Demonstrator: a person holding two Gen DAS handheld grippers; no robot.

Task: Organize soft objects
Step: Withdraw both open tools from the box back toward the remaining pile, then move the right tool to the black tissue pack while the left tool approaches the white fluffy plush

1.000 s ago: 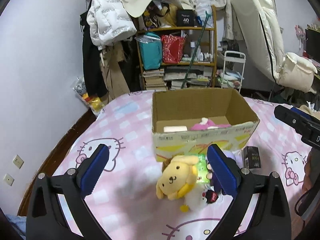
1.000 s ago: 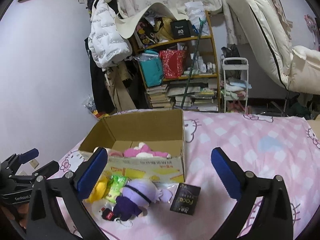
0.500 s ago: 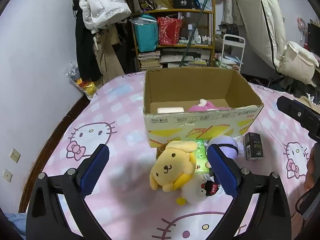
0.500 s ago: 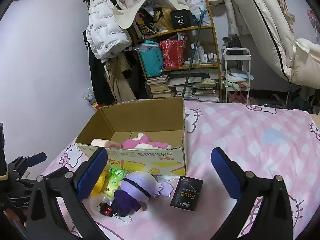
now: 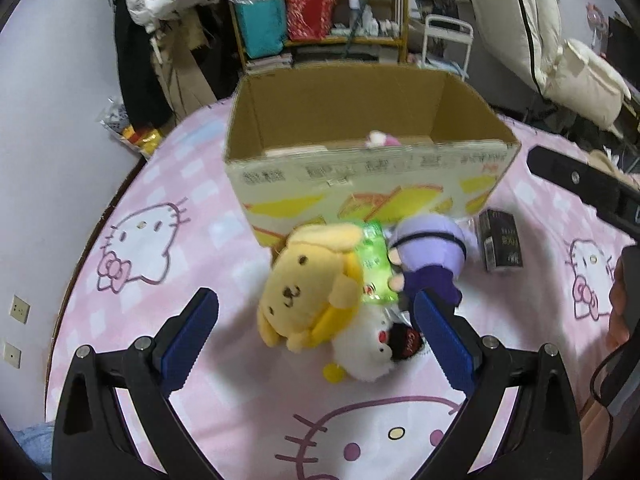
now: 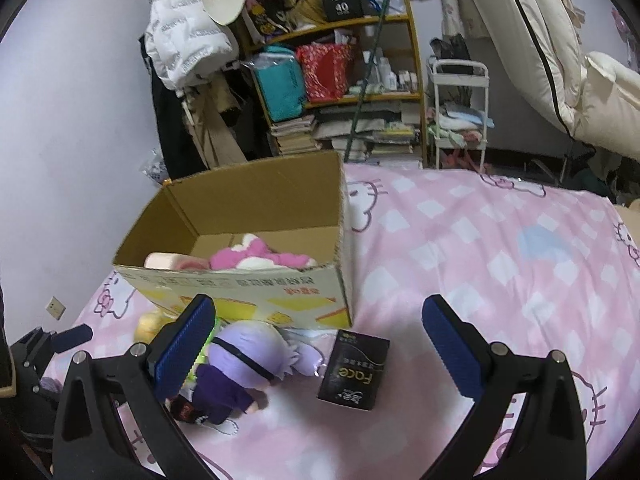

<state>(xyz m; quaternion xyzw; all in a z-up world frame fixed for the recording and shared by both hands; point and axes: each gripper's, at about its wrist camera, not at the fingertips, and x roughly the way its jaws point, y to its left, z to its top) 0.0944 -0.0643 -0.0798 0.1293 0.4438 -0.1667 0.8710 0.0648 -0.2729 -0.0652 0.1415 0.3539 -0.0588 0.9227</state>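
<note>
1. Open cardboard box [image 5: 360, 184] on a bed under a pink cat-print sheet [image 6: 500, 248] — landmark for everything below.
2. Inside the box: a pink-and-white plush [image 6: 260, 258] and a pale pink block [image 6: 172, 261], low against the near wall.
3. Just in front of the box, in a touching heap: yellow dog plush [image 5: 308, 292], green packet [image 5: 376, 272], purple-haired doll [image 5: 432, 256], white plush [image 5: 364, 350] with a small black-and-red item [image 5: 404, 344] beside it.
4. Near the box's front right corner, flat on the sheet: a black carton [image 6: 354, 370] lettered "Face".
5. Left gripper [image 5: 316, 344] in front of the box, above the heap — fingers spread wide, gripping nothing, yellow dog plush between them.
6. Right gripper [image 6: 318, 350] to the box's front right, fingers wide apart and empty, over the doll and carton.
7. Behind the box: a cluttered shelf [image 6: 340, 92] of bags and books.
</note>
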